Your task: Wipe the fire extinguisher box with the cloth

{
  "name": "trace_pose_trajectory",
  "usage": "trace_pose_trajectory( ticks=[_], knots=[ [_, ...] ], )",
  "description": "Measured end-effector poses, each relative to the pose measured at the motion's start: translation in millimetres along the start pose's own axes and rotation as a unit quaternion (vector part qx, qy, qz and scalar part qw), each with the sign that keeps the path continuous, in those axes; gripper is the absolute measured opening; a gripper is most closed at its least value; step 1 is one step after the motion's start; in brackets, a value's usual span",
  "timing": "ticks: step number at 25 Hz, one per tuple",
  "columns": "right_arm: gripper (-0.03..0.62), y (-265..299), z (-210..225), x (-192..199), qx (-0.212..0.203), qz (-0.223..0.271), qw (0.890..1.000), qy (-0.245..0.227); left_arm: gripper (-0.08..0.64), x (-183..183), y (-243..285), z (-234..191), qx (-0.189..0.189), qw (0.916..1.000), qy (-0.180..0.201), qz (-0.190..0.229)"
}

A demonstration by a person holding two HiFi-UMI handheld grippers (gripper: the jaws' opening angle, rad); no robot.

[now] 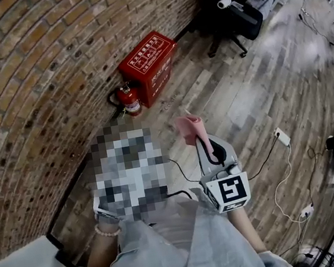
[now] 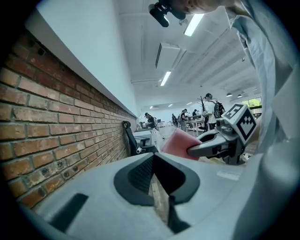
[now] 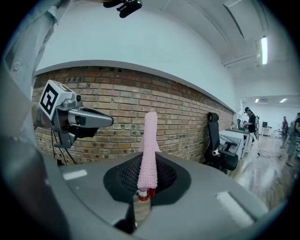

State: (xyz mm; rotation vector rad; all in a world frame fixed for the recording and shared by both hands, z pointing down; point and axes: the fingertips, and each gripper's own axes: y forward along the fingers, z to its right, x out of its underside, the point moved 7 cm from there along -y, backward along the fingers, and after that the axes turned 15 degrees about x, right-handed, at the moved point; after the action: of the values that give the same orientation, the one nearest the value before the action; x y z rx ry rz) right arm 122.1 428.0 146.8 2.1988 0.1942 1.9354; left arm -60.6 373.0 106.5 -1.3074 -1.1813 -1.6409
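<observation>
Right gripper (image 3: 149,161): hand-held, jaws clamped on a pink cloth (image 3: 150,133). The cloth stands up between the jaws as a narrow upright fold with its top end free above them. In the head view this gripper is held out in front of the person's body, above the floor and clear of it, with its marker cube nearest the camera.

Left gripper (image 2: 153,165): hand-held, jaws brought together with nothing between them. In the head view a mosaic patch covers most of it. The right gripper view shows it at the left, in front of the wall, with its tip closed to a point.

Fire extinguisher box (image 1: 148,60): red, with a sloped lid and white lettering too small to read. It stands on the floor against the brick wall (image 1: 27,96), well apart from both grippers and the cloth.

Fire extinguisher (image 1: 128,100): red, upright on the floor just beside the box and close to the wall.

Floor (image 1: 243,95): wooden planks.

Office chair (image 1: 232,14): black, on castors, beyond the box along the same wall.

Socket strip (image 1: 282,136): white, lying on the floor to the right with a white cable running from it.
</observation>
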Motion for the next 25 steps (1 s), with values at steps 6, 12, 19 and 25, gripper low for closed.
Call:
trace_pose_trajectory(
  ticks=[6, 12, 19, 25],
  knots=[
    [0.018, 80, 11, -21, 0.009, -0.007, 1.0, 0.007, -0.003, -9, 41, -80, 0.023, 0.9997, 0.011, -0.002],
    [0.019, 149, 19, -37, 0.02, -0.017, 0.999, 0.022, -0.002, -13, 70, -151, 0.032, 0.9994, 0.004, -0.01],
    [0.018, 200, 25, -50, 0.037, -0.027, 0.999, 0.023, -0.003, -6, 90, -210, 0.033, 0.9988, -0.033, -0.019],
    [0.018, 222, 23, -39, 0.045, -0.043, 0.998, 0.028, -0.002, 12, 111, -236, 0.053, 0.9975, -0.039, -0.027]
  ],
)
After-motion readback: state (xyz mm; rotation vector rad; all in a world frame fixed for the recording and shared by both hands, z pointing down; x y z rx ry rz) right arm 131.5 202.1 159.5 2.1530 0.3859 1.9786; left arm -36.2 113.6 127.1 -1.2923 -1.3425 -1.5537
